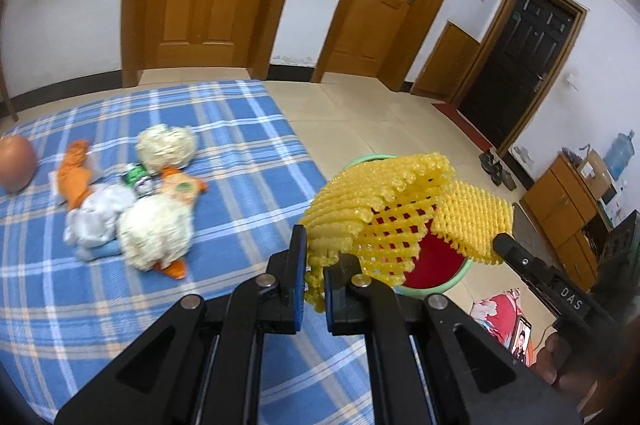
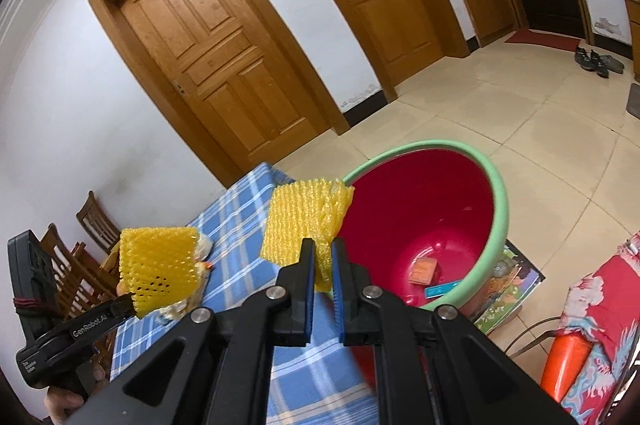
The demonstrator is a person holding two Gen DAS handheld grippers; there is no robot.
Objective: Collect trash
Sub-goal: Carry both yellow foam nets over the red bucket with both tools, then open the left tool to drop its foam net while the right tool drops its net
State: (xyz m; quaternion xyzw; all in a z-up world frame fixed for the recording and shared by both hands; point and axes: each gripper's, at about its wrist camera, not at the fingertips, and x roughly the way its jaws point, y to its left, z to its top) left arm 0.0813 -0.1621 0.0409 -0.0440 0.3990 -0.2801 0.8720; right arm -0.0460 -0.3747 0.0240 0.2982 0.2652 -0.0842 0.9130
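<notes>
My left gripper is shut on a yellow foam fruit net that fans out above the bin. The bin is red inside with a green rim and stands on the floor by the table's corner. My right gripper is shut on a second yellow foam net, held at the bin's left rim. Each view shows the other gripper: the right one with its net, the left one with its net. Two small wrappers lie in the bin.
On the table with a blue plaid cloth lies a heap of white foam nets, orange peel and crumpled tissue, plus a round brown fruit. Wooden chairs stand behind the table. A red patterned cloth is at right.
</notes>
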